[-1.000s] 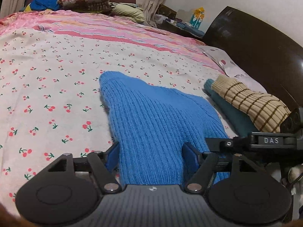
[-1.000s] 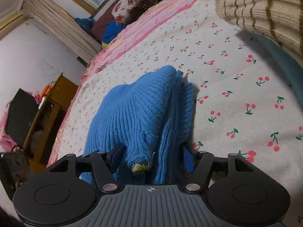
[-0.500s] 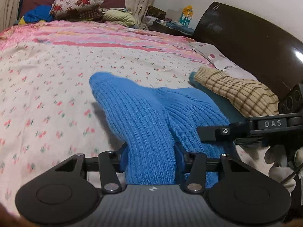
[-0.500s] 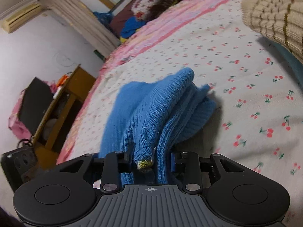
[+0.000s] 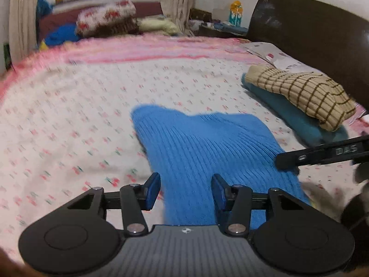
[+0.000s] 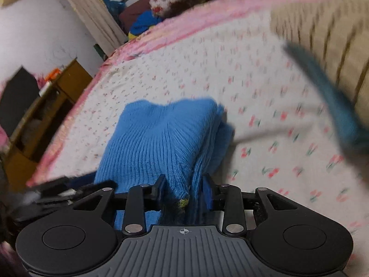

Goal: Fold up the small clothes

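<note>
A bright blue ribbed knit sweater (image 5: 203,143) lies on the cherry-print bedsheet (image 5: 69,120), and its near edge is lifted off the bed. My left gripper (image 5: 185,191) is shut on that near edge, with the knit filling the gap between its blue pads (image 5: 152,190). My right gripper (image 6: 184,189) is shut on a bunched fold of the same sweater (image 6: 161,136), where a small yellow-green tag shows. In the left wrist view, part of the right gripper (image 5: 322,154) reaches in from the right, beside the sweater.
A beige checked knit (image 5: 299,92) rests on a folded teal garment (image 5: 295,120) at the right, close to the dark headboard (image 5: 311,34). Pillows (image 5: 106,18) sit at the far end of the bed. Past the bed's left edge stands a wooden cabinet (image 6: 46,115).
Both grippers closed on the sweater's near edge and rose with it. The knit now hangs taut from the jaws, and both views have tilted up toward the far end of the bed.
</note>
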`<state>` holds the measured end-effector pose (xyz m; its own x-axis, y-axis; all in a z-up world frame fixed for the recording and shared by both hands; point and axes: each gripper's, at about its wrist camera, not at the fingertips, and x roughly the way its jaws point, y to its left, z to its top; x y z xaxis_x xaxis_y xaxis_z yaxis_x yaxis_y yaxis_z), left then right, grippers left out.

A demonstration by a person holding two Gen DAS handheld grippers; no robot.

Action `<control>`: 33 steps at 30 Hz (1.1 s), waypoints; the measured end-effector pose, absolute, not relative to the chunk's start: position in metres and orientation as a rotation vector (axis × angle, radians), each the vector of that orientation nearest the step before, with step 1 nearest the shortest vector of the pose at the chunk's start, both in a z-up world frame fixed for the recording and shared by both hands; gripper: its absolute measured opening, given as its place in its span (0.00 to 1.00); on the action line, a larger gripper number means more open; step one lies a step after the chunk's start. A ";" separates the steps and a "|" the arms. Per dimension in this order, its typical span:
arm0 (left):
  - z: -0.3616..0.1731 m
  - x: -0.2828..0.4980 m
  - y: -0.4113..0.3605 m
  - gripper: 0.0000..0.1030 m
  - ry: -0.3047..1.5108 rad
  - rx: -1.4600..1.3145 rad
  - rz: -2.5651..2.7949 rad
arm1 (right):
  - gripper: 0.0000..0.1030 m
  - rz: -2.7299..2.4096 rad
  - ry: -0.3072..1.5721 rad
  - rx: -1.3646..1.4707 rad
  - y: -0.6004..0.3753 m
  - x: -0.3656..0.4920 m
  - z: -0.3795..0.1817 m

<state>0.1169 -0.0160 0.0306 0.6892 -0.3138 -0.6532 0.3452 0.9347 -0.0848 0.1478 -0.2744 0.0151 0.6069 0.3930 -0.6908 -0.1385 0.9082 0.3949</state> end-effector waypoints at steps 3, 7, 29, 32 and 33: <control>0.039 0.118 -0.014 0.52 0.691 0.066 -0.330 | 0.33 0.299 0.793 0.247 -0.269 0.137 0.031; 0.041 0.121 -0.022 0.52 0.671 0.131 -0.289 | 0.33 0.337 0.737 0.135 -0.244 0.122 0.039; 0.042 0.129 -0.037 0.52 0.653 0.240 -0.227 | 0.25 0.255 0.731 -0.020 -0.215 0.161 0.030; 0.038 0.144 -0.035 0.52 0.670 0.232 -0.207 | 0.25 0.232 0.749 -0.027 -0.214 0.182 0.023; 0.035 0.148 -0.035 0.52 0.685 0.229 -0.203 | 0.25 0.214 0.763 -0.034 -0.214 0.188 0.018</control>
